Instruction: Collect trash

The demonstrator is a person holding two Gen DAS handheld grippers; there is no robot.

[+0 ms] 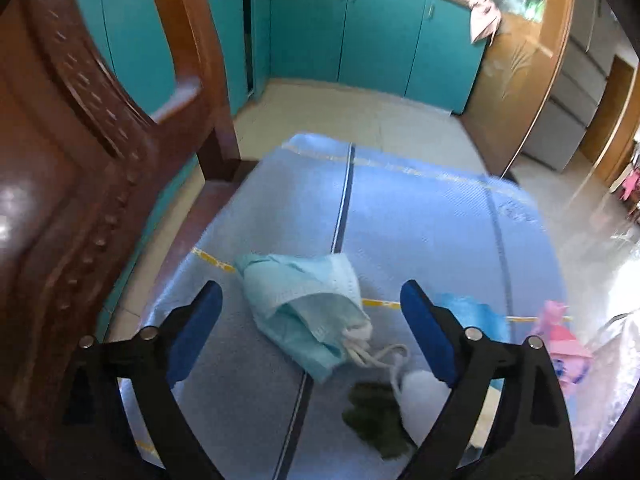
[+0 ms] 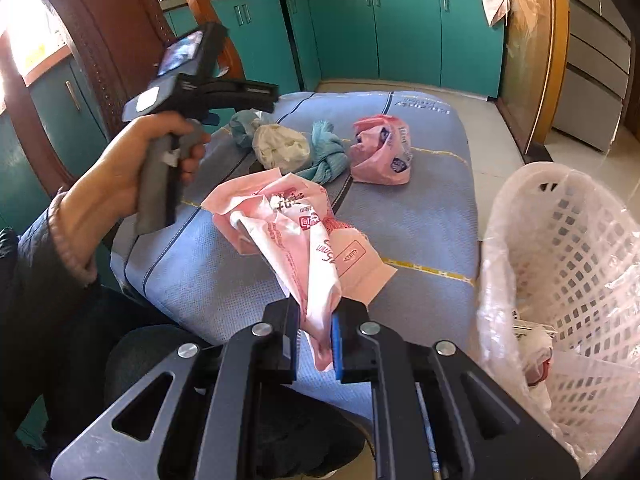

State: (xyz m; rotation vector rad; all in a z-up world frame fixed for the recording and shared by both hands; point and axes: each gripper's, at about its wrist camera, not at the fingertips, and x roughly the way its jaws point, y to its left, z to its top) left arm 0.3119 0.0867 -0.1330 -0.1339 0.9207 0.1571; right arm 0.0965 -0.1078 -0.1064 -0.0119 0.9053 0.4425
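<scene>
— Checking the right gripper (image 2: 315, 334) first: how far apart?

— Nearly together, clamped on the lower end of a pink and white wrapper (image 2: 298, 240). Held above the near part of the blue mat (image 2: 420, 216), its crumpled top rising away from the blue pads (image 2: 337, 344).

— And the left gripper (image 1: 310, 312)?

— Spread wide, gripping nothing. Hung just over a crumpled light-blue face mask (image 1: 308, 312), which lay between the two pads (image 1: 202, 320) without touching either, as far as could be told. Seen again from the right wrist camera, raised at the left, carried in the left hand (image 2: 120, 176).

— Anything legible?

— Red print all over the held wrapper, mostly too creased to read; only a small boxed mark and some cursive strokes made out. Dark lettering along the far edge of the mat, upside down and not readable. Blue printed patches on a second pink bag (image 2: 380, 152), unreadable too.

— Where did the other trash lie?

— Spread on the mat: a whitish crumpled wad (image 2: 282, 146) at far left, a knotted teal cloth (image 2: 328, 158) just right of it, the pink bag further right. Near the mask, white ear loops (image 1: 380, 354) trailing toward a dark green scrap (image 1: 374, 412).

— And the bin?

— White lattice basket (image 2: 576, 264) lined with clear plastic, at the right, just beside the mat, some scraps already inside.
</scene>
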